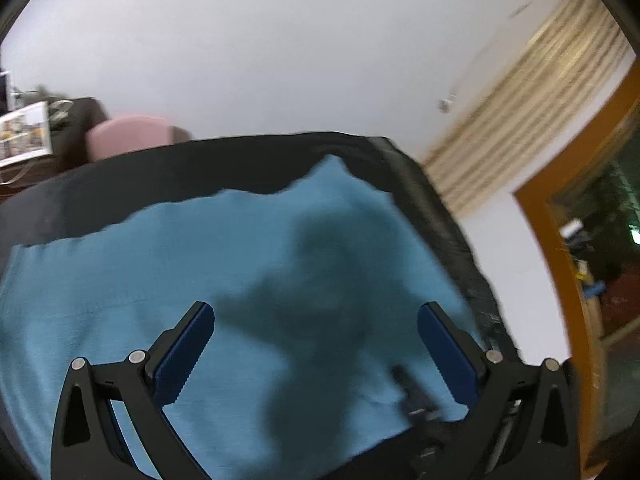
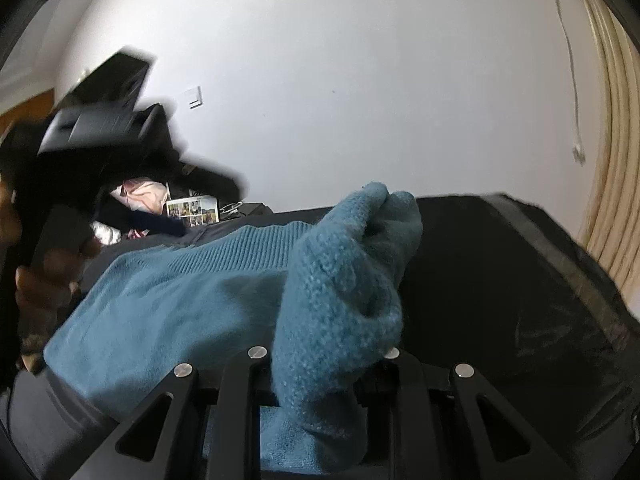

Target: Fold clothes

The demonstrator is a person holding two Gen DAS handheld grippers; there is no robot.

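**A:** Left gripper (image 1: 316,320), status?

**B:** Fingers spread wide, blue ribbed pads (image 1: 186,354) well apart, nothing between them. It hangs over the blue sweater (image 1: 160,264), which lies flat on the dark table cover (image 1: 120,176). Its shadow falls on the knit between the two pads.

**A:** Where on the surface does the sweater sit?

**B:** Left wrist view: it covers most of the near and middle surface. Its far edge is ragged and stops short of the table's far edge; a band of dark cover shows beyond it. On the right it runs close to the table's right edge.

**A:** Right gripper (image 2: 320,364)?

**B:** Pressed together, pinching a bunched fold of the sweater (image 2: 340,280). The wad stands up between the fingers and hides the tips. Ribbed hem visible behind it, trailing left.

**A:** Anything else in frame?

**B:** Right wrist view, left side: the other gripper (image 2: 100,128), blurred, with a hand (image 2: 44,280) below it. Past the far edge: pink fabric (image 2: 144,196), a photo sheet (image 2: 192,210), white wall (image 2: 320,80), beige curtain (image 2: 616,200) at right.
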